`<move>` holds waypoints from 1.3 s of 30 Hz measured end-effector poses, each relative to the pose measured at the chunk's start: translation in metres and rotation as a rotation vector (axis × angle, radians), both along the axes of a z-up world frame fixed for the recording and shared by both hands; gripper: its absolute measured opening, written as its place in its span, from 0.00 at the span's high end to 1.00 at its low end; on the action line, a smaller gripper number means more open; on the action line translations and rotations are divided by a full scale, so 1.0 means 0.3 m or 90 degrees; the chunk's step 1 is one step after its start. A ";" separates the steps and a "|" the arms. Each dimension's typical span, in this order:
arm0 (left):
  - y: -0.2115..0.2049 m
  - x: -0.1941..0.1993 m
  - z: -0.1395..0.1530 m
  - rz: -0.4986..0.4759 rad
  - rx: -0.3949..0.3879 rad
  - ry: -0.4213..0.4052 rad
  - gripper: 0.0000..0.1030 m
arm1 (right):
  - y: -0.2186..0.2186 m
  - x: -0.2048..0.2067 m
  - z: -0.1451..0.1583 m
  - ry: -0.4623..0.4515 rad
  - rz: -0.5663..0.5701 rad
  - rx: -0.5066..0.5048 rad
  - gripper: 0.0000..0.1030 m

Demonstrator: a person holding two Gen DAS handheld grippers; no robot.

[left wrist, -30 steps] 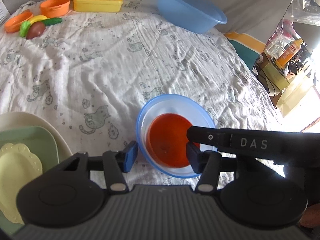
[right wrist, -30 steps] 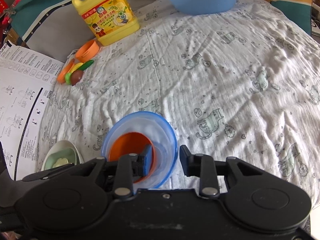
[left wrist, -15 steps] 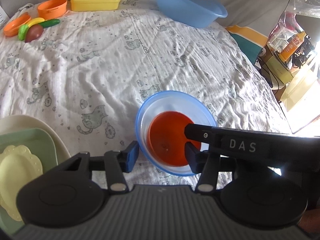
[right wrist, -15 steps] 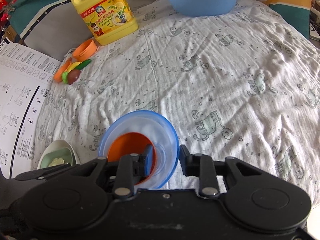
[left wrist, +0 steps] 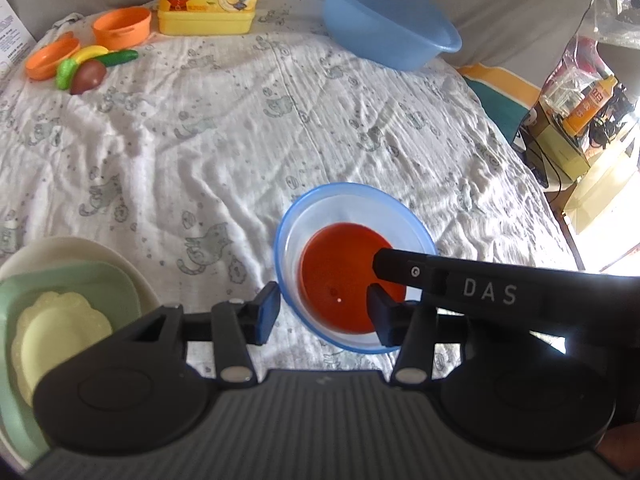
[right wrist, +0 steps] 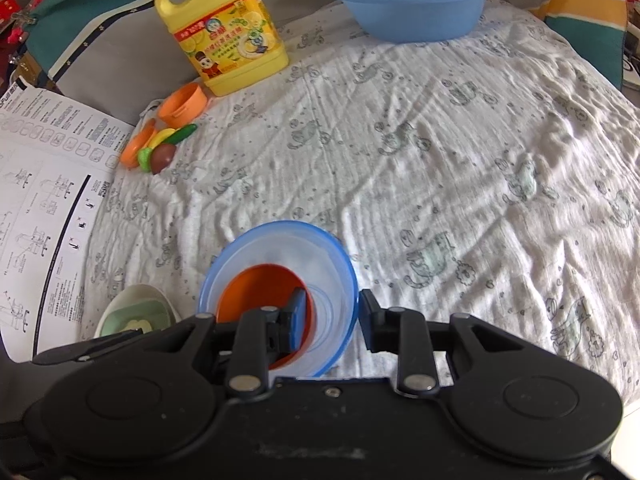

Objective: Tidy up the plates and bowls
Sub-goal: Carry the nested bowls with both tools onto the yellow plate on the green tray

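Wrinkled white muslin printed with grey cats (left wrist: 224, 152) covers the whole work surface before you, with a teal, grey and yellow striped fabric (left wrist: 500, 88) showing past its far edge.

Your clear bowl with a blue rim (left wrist: 354, 266) sits low and centre in the left wrist view, and an orange-red bowl (left wrist: 344, 276) is nested inside it. Your left gripper (left wrist: 324, 312) straddles the near left part of that rim: one fingertip stands outside the wall over the cloth, the other reaches inside over the orange-red bowl. Its jaws are apart, and you cannot tell from this view whether either pad touches the wall.

Your right gripper (right wrist: 330, 316) grips the same bowl from its right side. In the right wrist view its left finger lies inside, against the orange-red bowl, its right finger presses the outside of the blue rim, and the jaws are clamped on the wall.

At lower left of the left wrist view you have a stack: a cream plate (left wrist: 120, 256) under a green square plate (left wrist: 100, 284) under a yellow scalloped plate (left wrist: 52, 336).

Toward the top sit a blue basin (left wrist: 392, 36), a yellow detergent jug (right wrist: 224, 40), two orange toy dishes (left wrist: 120, 26) and toy vegetables (left wrist: 92, 68). A printed sheet (right wrist: 36, 200) lies at the left of the right wrist view.
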State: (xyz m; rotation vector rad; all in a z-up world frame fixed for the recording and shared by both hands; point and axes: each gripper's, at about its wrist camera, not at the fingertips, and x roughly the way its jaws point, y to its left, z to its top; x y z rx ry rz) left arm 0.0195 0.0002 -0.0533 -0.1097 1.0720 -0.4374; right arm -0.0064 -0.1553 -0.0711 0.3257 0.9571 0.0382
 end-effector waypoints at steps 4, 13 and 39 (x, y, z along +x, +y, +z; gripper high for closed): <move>0.048 -0.004 0.030 0.019 -0.004 -0.011 0.55 | 0.043 0.010 0.033 -0.010 0.017 -0.001 0.72; 0.212 -0.007 0.100 0.080 -0.006 -0.035 0.55 | 0.202 0.049 0.114 -0.027 0.078 0.003 0.73; 0.636 -0.106 0.077 0.204 -0.008 -0.018 0.55 | 0.652 0.067 0.094 0.024 0.216 0.002 0.73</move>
